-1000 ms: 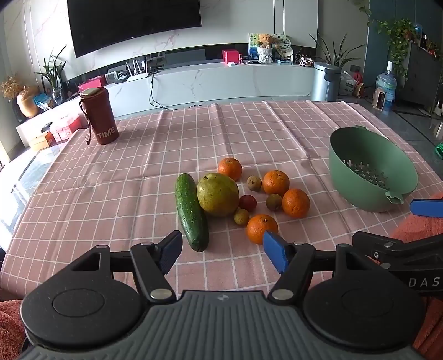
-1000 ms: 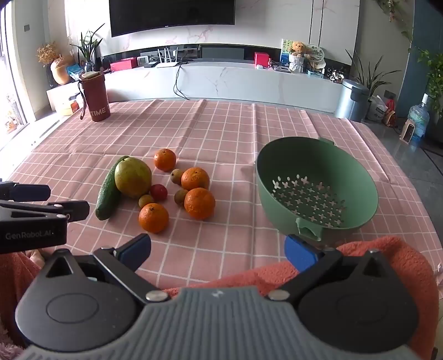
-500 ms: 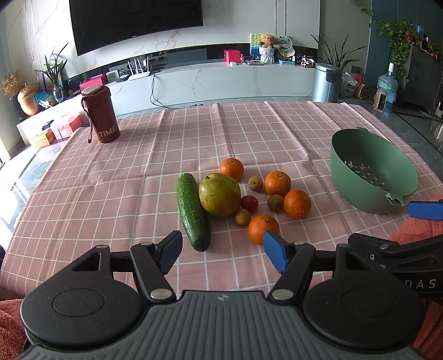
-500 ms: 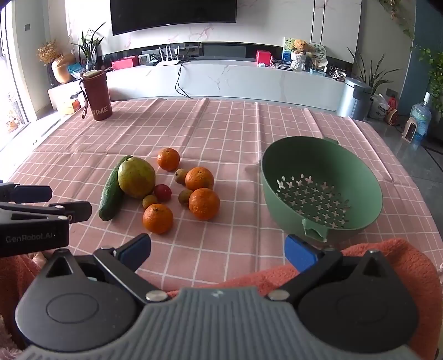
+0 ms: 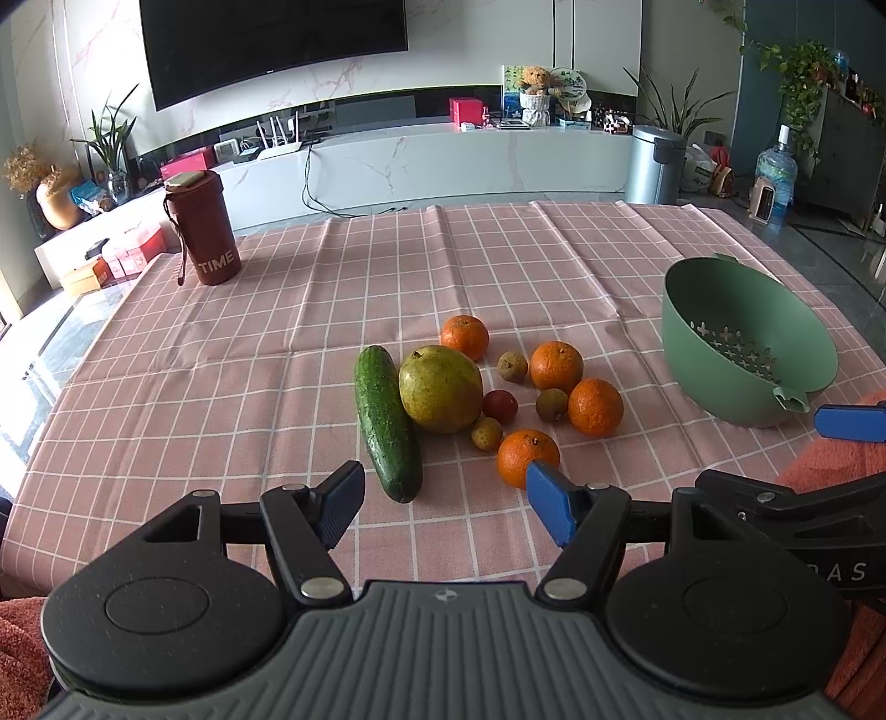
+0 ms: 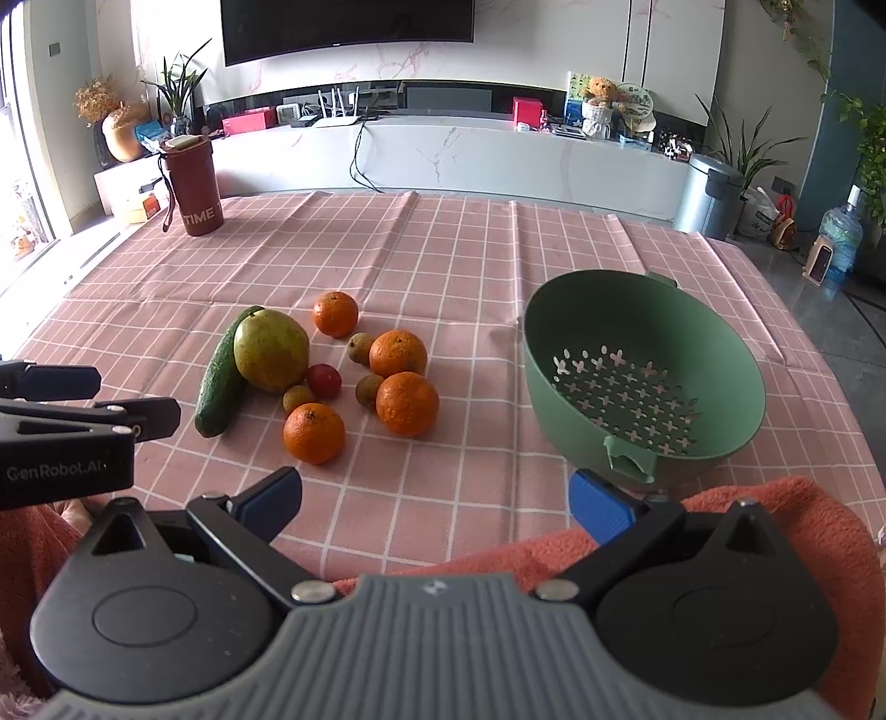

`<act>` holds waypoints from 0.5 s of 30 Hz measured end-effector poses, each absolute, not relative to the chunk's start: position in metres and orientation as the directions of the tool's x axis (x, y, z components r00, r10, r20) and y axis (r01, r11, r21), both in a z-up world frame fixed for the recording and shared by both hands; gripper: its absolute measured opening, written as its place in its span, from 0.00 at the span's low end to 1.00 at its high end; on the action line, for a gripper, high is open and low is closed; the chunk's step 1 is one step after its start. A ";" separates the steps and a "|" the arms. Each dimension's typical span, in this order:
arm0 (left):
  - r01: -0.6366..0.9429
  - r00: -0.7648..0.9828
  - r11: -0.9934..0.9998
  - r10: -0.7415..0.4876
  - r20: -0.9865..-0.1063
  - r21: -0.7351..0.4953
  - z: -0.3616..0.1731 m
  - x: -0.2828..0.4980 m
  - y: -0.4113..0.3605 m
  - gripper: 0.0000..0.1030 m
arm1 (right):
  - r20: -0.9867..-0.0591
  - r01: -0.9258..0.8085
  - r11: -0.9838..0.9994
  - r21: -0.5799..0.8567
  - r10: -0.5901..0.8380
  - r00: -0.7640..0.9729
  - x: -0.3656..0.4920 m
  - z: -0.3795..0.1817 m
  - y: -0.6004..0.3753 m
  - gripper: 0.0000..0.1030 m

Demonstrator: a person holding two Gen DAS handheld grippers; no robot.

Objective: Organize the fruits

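Pink checked tablecloth [image 5: 277, 343] under fruit; television [image 5: 271, 44] behind.

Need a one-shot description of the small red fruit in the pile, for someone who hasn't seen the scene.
Start at the pink checked tablecloth and find the fruit pile left of the green colander. In that pile, look just right of the big yellow-green fruit, between it and the oranges. The red fruit is the only red piece: small, round and glossy, while the similar-sized ones beside it are dull brownish.
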State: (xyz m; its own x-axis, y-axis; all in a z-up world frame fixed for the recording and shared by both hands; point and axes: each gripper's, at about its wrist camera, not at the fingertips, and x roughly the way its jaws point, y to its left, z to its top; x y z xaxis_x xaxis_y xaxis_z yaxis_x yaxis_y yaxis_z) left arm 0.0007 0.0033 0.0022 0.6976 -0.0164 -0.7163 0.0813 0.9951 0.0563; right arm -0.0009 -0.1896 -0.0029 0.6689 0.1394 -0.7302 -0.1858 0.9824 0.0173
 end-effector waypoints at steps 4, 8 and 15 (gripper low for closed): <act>0.082 0.698 0.995 -0.018 -0.716 0.055 0.002 0.000 0.004 0.76 | -0.731 -0.185 0.983 0.018 0.139 0.668 -0.001 -0.003 -0.189 0.96; 0.080 0.698 0.995 -0.015 -0.716 0.057 0.002 0.000 0.004 0.77 | -0.732 -0.185 0.983 0.017 0.139 0.667 -0.001 -0.003 -0.190 0.96; 0.080 0.697 0.995 -0.015 -0.717 0.057 0.002 0.000 0.004 0.77 | -0.734 -0.182 0.983 0.021 0.139 0.665 -0.001 -0.004 -0.190 0.96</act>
State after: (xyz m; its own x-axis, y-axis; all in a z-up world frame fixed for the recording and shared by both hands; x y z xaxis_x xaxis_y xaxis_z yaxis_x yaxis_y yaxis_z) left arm -0.0001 0.0042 0.0023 0.6971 -0.0149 -0.7168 0.0797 0.9952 0.0567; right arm -0.0009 -0.1903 -0.0044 0.6650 0.1387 -0.7339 -0.1820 0.9831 0.0209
